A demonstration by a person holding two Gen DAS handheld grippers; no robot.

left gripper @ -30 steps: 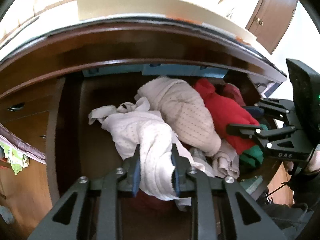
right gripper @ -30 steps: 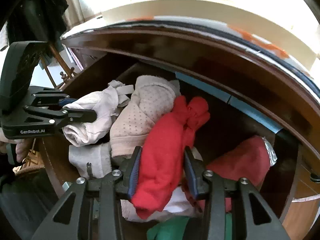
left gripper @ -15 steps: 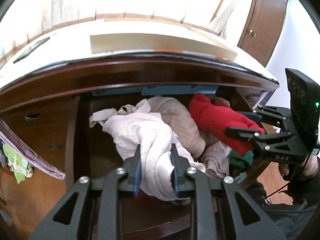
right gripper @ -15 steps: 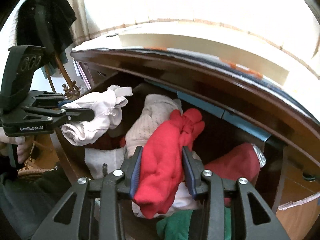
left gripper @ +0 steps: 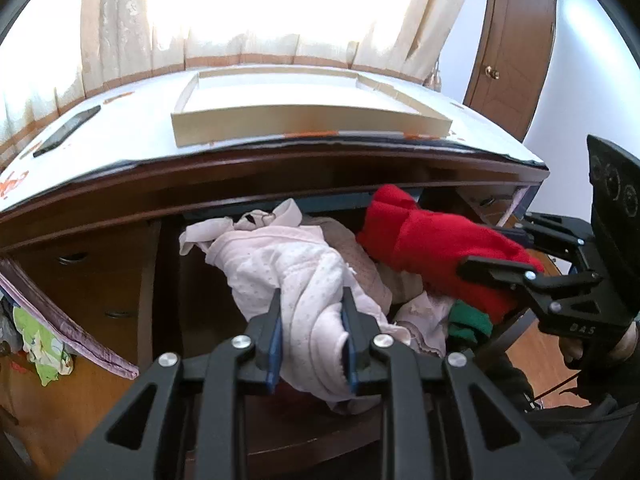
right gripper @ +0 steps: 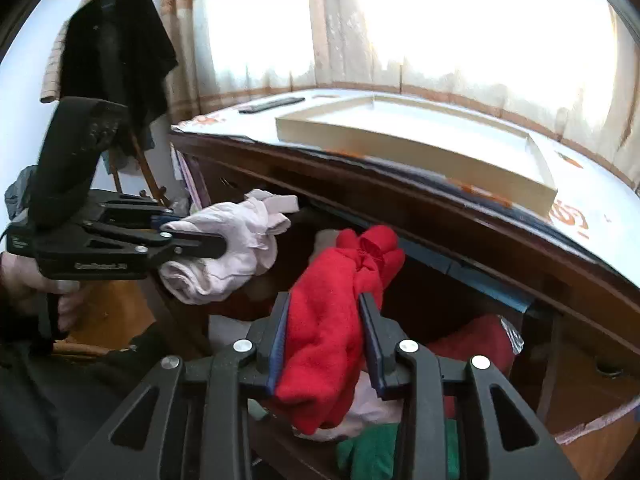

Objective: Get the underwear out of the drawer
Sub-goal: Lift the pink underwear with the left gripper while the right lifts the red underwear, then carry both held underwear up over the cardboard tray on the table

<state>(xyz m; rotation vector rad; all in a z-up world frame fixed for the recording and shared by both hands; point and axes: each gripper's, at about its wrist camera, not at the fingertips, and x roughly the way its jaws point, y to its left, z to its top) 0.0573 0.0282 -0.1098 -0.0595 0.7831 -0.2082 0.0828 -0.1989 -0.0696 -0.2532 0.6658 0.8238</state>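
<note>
Item, pale pink dotted underwear: centre of the left wrist view, bunched and pinched tight in the left claw. Item, red underwear: centre of the right wrist view, soft and fleecy, in the right claw, whose jaws are closing further on it. Since a second ago we see both pieces risen from the drawer (the bench top and its shallow tray now show fully). We judge both lifts nearly clear; beige, white and green garments remain inside.
</note>
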